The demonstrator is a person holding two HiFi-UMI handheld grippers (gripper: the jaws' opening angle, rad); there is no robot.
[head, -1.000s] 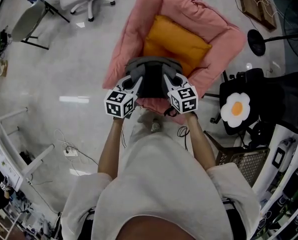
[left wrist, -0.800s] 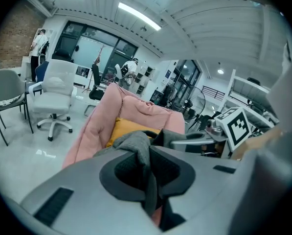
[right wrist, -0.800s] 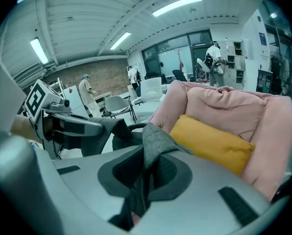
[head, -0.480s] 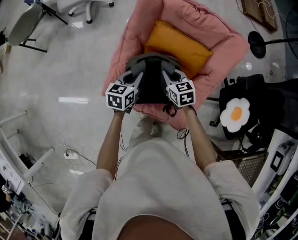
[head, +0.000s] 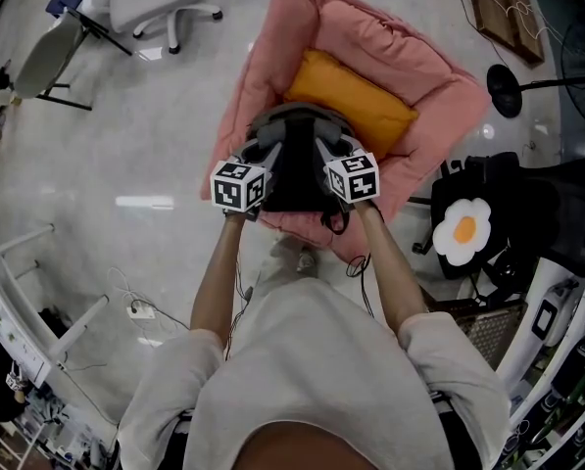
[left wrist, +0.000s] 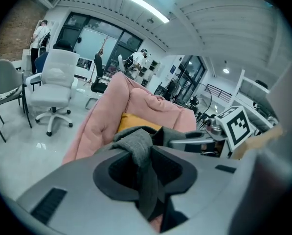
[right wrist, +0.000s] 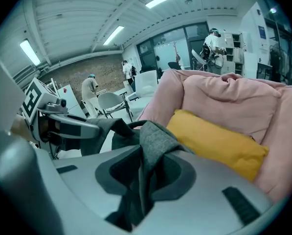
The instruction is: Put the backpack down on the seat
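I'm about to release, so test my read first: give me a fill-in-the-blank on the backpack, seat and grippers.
The grey fabric backpack is at the front of the ___ padded seat.
Behind it lies a rectangular ___ cushion.
A grey backpack ___ runs between the jaws of the left gripper.
Missing: pink; orange; strap.
The jaws of both it and the right gripper have just been opening, strap between them.
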